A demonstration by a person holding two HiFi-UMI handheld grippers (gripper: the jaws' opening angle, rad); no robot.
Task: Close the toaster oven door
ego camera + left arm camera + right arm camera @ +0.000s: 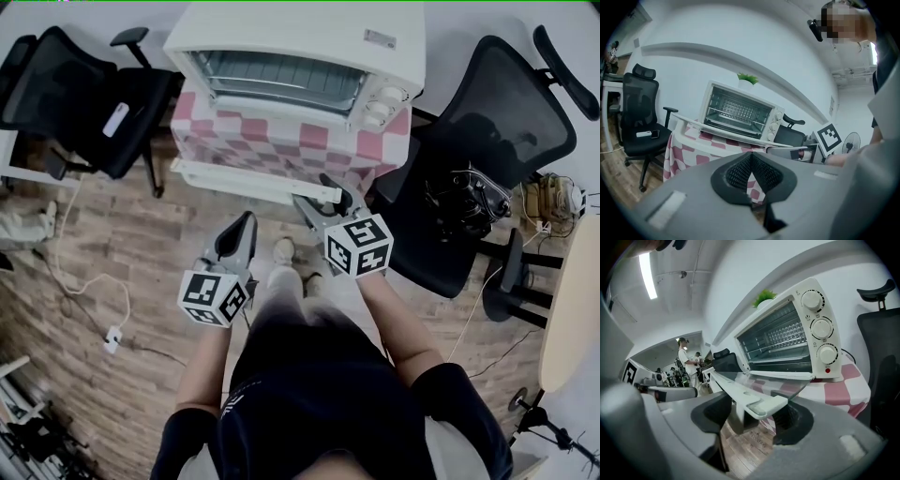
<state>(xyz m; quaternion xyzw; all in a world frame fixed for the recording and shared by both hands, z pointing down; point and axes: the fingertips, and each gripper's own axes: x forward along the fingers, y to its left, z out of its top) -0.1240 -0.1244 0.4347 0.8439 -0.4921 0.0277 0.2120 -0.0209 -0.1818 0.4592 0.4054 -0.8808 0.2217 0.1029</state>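
Head view: the toaster oven (300, 56) is sitting on a desk (281, 141) draped in checked cloth; its door (253, 180) is lying open, about level, jutting past the desk's front edge; the right tongs (326, 199) are reaching the door's right end, while the left tongs (247, 219) are hovering below it, not touching; an office chair (84, 103) is standing close on each side, likely crowding the elbows.

Left gripper view: the left tongs (751, 154) are sitting together, holding nothing; the door (717, 129) is showing beyond them, well apart.

Right gripper view: the right tongs (754, 416) are standing apart, with the end of the door's handle (761, 404) lying between them and a gap showing on one side; the glass pane (764, 380) is probably making the door fragile, though stiff and light on its bottom hinge; the smooth handle along the free edge is looking like the place to take hold and lift; the oven itself is seeming light enough to slide on the cloth if shoved.
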